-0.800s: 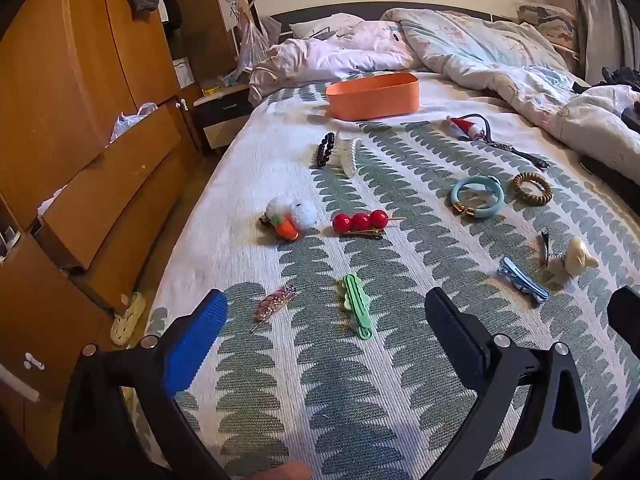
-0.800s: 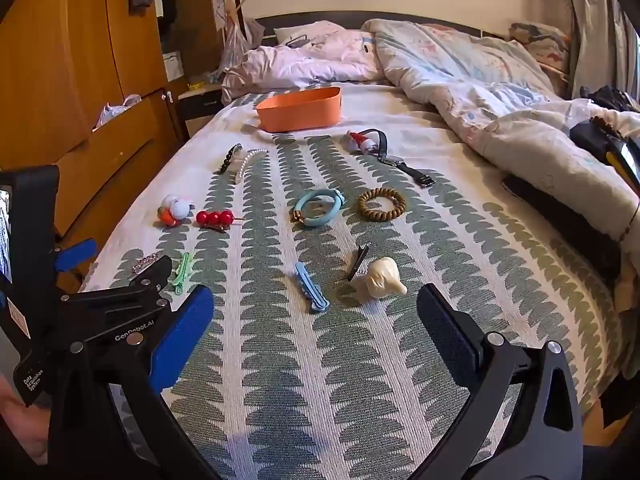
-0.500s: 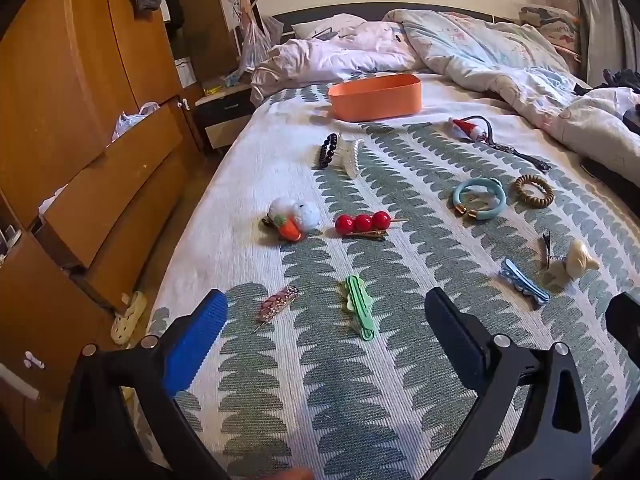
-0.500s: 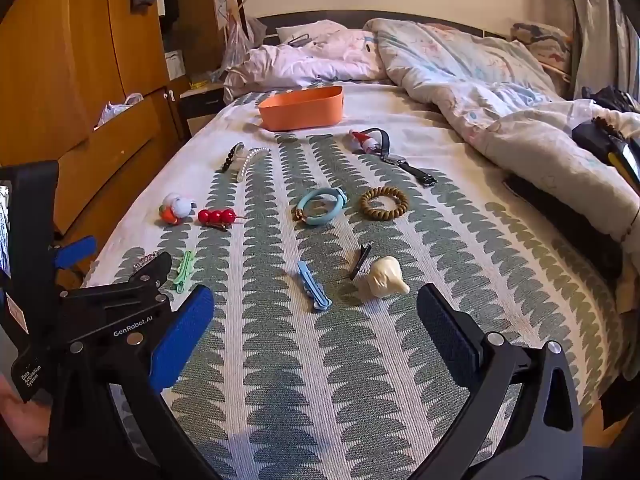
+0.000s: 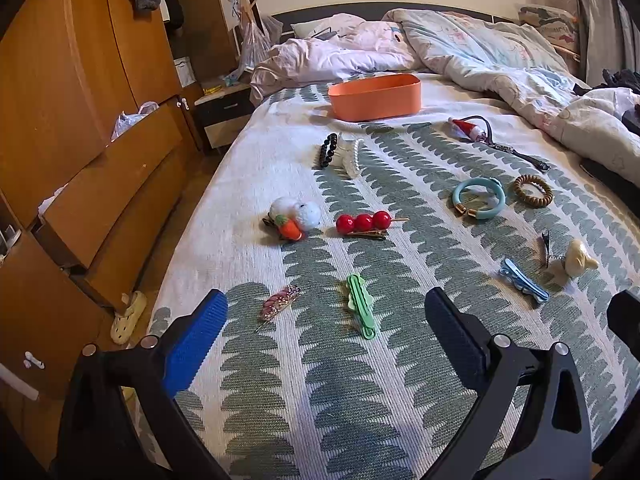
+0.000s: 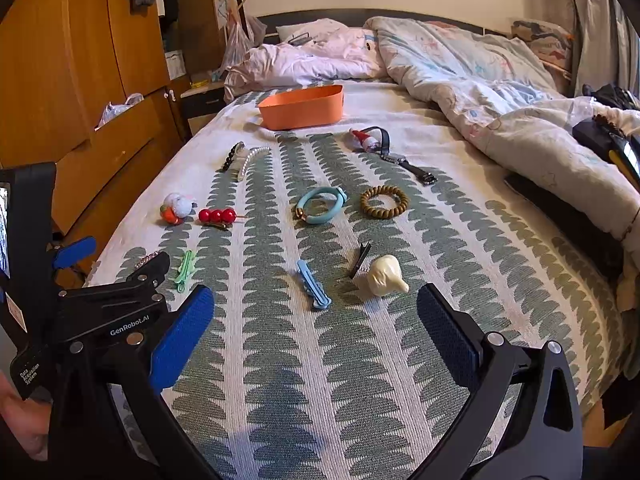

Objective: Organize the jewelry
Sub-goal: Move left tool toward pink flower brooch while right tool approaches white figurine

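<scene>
Little has moved since the earlier frames: left gripper [image 5: 326,332] and right gripper [image 6: 314,330] hover wide open and empty over bedspread [image 6: 360,380], where small, flat clips [image 5: 361,306] may slip before reaching orange tray [image 5: 375,97].

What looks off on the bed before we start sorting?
Nothing damaged. The accessories lie scattered on the bedspread outside the orange bin, whose inside is hidden. The cream clip lies against a black clip.

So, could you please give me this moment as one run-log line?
left gripper: open, empty | right gripper: open, empty | orange bin: nothing visible inside | items on bedspread
</scene>
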{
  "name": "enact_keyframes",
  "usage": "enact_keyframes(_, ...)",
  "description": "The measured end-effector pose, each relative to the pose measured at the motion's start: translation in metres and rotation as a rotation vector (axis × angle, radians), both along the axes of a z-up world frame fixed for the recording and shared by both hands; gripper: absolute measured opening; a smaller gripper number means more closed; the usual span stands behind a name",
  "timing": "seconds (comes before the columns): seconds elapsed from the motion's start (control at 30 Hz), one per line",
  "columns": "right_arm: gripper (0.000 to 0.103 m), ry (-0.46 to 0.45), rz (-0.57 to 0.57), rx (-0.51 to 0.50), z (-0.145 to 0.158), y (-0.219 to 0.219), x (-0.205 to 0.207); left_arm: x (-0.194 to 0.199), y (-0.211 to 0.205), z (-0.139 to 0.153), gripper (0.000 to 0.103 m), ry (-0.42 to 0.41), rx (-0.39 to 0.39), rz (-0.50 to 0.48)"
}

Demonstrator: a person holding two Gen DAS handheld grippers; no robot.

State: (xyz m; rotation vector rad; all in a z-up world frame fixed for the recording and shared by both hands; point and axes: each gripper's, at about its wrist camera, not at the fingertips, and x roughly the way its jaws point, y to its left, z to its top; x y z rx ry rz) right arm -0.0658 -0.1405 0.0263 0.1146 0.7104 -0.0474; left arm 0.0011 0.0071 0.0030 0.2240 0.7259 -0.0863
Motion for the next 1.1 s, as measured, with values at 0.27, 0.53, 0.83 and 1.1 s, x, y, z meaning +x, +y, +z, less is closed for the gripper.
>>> enact_keyframes(0.27,0.1,0.023,-0.027,0.021,-0.003,-0.011,0.002,0.01,0.013,-0.003,0.098,0.023,0.02,0.055)
enact_keyframes(0.53,0.1,0.031,-0.024,-0.006,-0.006,-0.016,0.006,0.013,0.016,-0.005,0.098,0.048,-0.006,0.031)
enact_keyframes(0.83,0.1,0.105,-0.006,0.027,-0.022,-0.034,0.031,0.037,0.033,-0.014,0.098,0.083,-0.012,0.059)
enact_keyframes(1.1,0.1,0.081,-0.05,0.025,-0.02,-0.054,0.039,0.047,0.028,-0.027,0.098,0.15,-0.026,-0.01)
